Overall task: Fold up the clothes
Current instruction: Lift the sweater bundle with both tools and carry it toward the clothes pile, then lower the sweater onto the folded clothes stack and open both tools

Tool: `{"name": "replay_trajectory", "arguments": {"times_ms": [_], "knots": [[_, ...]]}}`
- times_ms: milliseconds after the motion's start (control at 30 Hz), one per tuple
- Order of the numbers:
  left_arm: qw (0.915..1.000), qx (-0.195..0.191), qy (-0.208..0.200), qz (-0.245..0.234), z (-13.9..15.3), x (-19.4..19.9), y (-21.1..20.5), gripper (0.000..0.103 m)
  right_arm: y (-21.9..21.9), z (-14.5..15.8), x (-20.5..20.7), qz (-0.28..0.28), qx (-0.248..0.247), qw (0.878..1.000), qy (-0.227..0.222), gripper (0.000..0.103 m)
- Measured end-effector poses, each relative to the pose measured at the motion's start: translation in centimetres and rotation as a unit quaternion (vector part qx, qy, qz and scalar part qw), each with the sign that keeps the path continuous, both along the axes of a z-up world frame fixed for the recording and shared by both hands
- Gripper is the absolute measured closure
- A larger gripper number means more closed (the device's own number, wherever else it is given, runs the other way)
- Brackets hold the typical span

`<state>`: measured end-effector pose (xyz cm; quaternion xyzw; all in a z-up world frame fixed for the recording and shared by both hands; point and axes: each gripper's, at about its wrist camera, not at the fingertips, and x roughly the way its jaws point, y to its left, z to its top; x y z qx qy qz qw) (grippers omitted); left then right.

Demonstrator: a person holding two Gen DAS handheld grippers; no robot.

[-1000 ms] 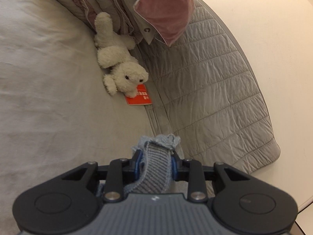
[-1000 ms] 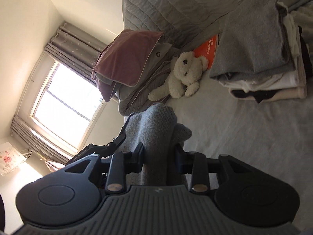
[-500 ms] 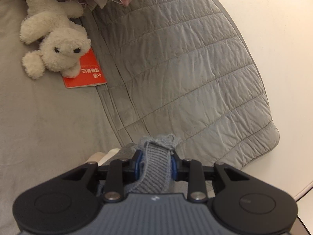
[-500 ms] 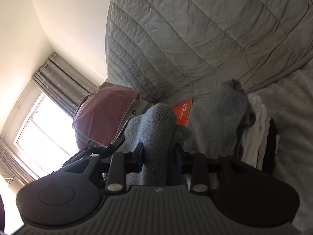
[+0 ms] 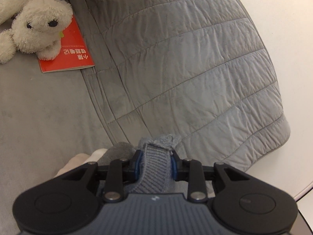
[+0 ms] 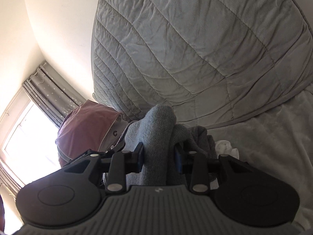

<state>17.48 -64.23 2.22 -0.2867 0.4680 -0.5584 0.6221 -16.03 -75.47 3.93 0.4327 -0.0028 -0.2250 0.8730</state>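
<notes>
Left wrist view. We see the left gripper [image 5: 154,163] clamped on the ribbed edge of a grey knit garment [image 5: 154,168]; the blue pads press the fabric from both sides, and a bunched corner of the knit sticks out just past the fingertips. The garment is held above the bed [image 5: 39,117], which is covered by a plain grey sheet. Beside and below the gripper's left finger we note the edge of a stack of folded clothes [image 5: 92,156], a grey piece over pale ones; most of it is hidden by the gripper body. A quilted grey duvet [image 5: 195,68] fills the right and centre of the view and lies against a white wall [image 5: 293,39]. At upper left a cream plush dog [image 5: 39,23] lies partly on a red booklet [image 5: 68,54], which rests on the sheet just beside the duvet's border.

Right wrist view. We see the right gripper [image 6: 159,156] clamped on a thick fold of the same grey knit garment [image 6: 156,133], which rises as a rounded hump beyond the fingertips. Just behind and to the right lies the folded clothes stack [image 6: 201,137], with a white piece showing at its side. The quilted duvet [image 6: 195,49] fills the upper view. To the left we note a mauve pillow [image 6: 86,123], grey star-print curtains [image 6: 52,92] and a bright window [image 6: 25,133].
</notes>
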Motion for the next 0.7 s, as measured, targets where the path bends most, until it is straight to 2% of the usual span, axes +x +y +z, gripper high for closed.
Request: {"name": "replay_trajectory", "arguments": {"times_ms": [133, 233, 300, 400, 500, 633, 700], "knots": [[0.9999, 0.007, -0.005, 0.009, -1.6, 0.7, -1.0, 0.070, -0.5, -1.3, 0.4, -0.009, -0.024, 1.000, 0.003, 0.062], [0.9997, 0.010, -0.012, 0.017, -1.9, 0.7, -1.5, 0.064, -0.3, -1.7, 0.7, -0.016, -0.049, 0.999, 0.009, 0.054], [0.9996, 0.008, -0.018, 0.021, -1.5, 0.8, -1.5, 0.062, 0.0, -1.5, 0.7, -0.015, -0.062, 0.998, 0.014, 0.046], [0.9985, 0.002, -0.049, 0.025, -0.4, 0.6, -0.6, 0.062, 0.8, -0.7, 0.2, -0.030, -0.099, 0.994, 0.028, 0.035], [0.9946, -0.007, -0.093, 0.047, 1.0, 0.2, 0.6, 0.062, 1.5, 0.0, -0.2, -0.049, -0.139, 0.988, 0.039, 0.035], [0.9804, -0.022, -0.178, 0.082, 3.3, -0.8, 1.9, 0.062, 2.9, 1.3, -0.5, -0.089, -0.216, 0.971, 0.057, 0.035], [0.9722, -0.037, -0.215, 0.084, 4.2, -1.6, 2.1, 0.062, 3.6, 1.9, -0.3, -0.100, -0.259, 0.959, 0.065, 0.046]]}}
